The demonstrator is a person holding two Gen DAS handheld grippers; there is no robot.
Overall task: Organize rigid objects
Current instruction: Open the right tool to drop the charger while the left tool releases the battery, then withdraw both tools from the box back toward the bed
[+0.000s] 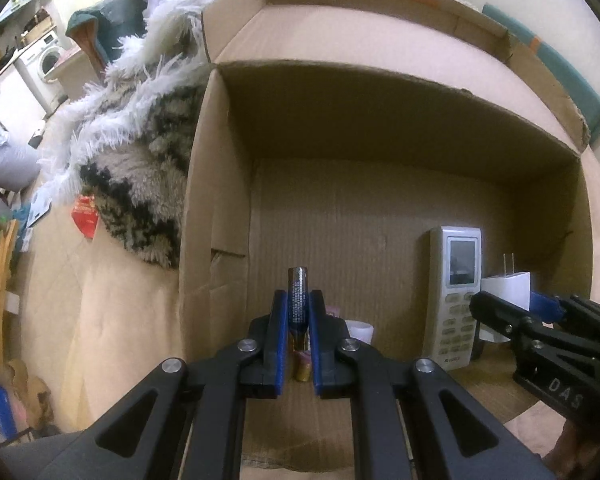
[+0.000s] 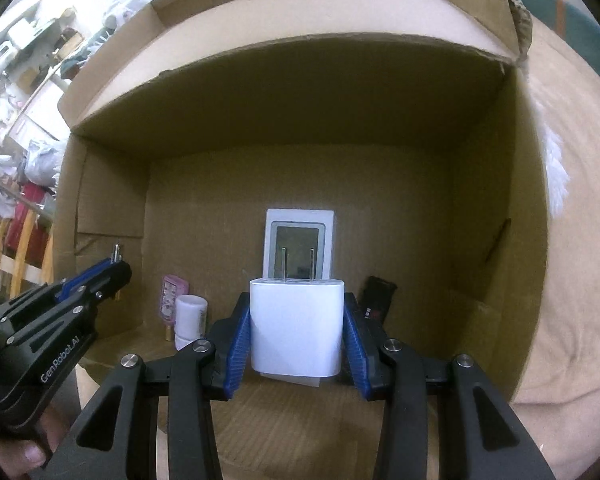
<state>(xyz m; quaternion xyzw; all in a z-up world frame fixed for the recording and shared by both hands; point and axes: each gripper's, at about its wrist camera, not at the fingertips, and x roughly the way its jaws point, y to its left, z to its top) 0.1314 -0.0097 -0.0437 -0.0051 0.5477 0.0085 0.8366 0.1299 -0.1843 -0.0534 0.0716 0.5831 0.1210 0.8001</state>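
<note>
My left gripper (image 1: pixel 299 306): jaws clamped on battery (image 1: pixel 298 296), held over cardboard box (image 1: pixel 380 128). My right gripper (image 2: pixel 298 334): jaws pinching white charger (image 2: pixel 297 328), prongs forward, inside box near remote (image 2: pixel 300 240).

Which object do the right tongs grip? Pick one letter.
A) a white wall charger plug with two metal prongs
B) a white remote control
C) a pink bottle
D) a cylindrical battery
A: in the right wrist view the right tongs press their blue pads on both sides of the white wall charger plug with two metal prongs, prongs pointing up, inside the brown cardboard box.
</note>
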